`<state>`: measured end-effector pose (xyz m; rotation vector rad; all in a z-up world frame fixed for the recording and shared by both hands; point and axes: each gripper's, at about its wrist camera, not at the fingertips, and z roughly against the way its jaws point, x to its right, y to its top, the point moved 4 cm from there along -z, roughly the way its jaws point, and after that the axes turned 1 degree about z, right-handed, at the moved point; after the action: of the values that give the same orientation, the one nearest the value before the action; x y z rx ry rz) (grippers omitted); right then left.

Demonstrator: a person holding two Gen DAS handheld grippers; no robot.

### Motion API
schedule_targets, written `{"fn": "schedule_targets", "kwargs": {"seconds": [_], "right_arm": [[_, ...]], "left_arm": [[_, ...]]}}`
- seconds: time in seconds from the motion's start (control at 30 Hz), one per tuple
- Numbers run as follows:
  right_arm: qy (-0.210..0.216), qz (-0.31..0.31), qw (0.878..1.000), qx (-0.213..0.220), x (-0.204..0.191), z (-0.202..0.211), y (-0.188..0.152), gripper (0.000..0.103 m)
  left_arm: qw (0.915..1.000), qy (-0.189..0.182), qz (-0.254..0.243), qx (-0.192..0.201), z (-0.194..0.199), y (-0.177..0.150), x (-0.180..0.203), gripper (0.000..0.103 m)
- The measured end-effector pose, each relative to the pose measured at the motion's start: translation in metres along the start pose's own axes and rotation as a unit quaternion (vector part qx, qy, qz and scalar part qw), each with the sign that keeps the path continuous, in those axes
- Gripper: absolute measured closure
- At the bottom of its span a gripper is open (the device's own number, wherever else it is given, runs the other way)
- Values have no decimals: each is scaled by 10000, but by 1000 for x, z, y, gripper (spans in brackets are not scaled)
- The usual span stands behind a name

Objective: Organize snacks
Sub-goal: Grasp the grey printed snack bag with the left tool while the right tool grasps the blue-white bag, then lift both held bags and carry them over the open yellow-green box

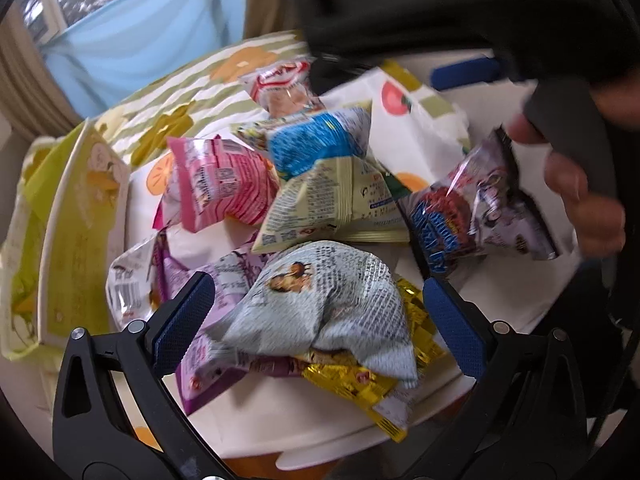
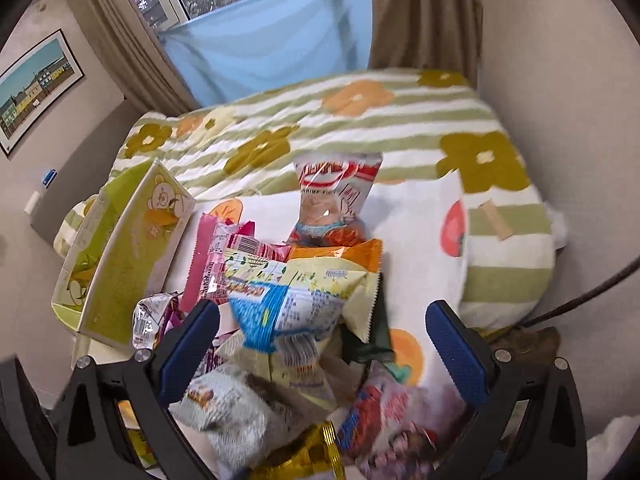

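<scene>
A heap of snack packets lies on a white cloth with fruit prints. In the left wrist view my left gripper (image 1: 320, 312) is open, its blue pads on either side of a pale blue-grey packet (image 1: 320, 304), with a gold packet (image 1: 360, 384) under it. Beyond lie a pink packet (image 1: 218, 184), a blue-and-yellow packet (image 1: 320, 168) and a red-and-white packet (image 1: 284, 88). In the right wrist view my right gripper (image 2: 324, 344) is open above the heap, over the blue-and-yellow packet (image 2: 288, 304). The right gripper's body shows dark and blurred at the left view's top right.
A green and cream cardboard box (image 1: 80, 232) stands at the left of the heap; it also shows in the right wrist view (image 2: 124, 248). A striped flowered blanket (image 2: 320, 128) covers the bed behind. A window and curtains are beyond. A dark purple packet (image 1: 480, 208) lies right.
</scene>
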<state>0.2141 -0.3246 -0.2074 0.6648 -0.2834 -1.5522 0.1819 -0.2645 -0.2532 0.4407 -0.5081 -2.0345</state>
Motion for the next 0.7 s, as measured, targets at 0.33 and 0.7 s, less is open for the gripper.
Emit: {"fn": "schedule_targets", "kwargs": {"seconds": [0.33, 0.7], "right_arm": [[653, -200, 9950, -726, 2, -60, 2, 0], [1439, -565, 9826, -1032, -1, -81, -4, 0]], "left_arm": [[9978, 221, -182, -601, -40, -8, 0, 0], [9959, 186, -178, -863, -50, -10, -3, 18]]}}
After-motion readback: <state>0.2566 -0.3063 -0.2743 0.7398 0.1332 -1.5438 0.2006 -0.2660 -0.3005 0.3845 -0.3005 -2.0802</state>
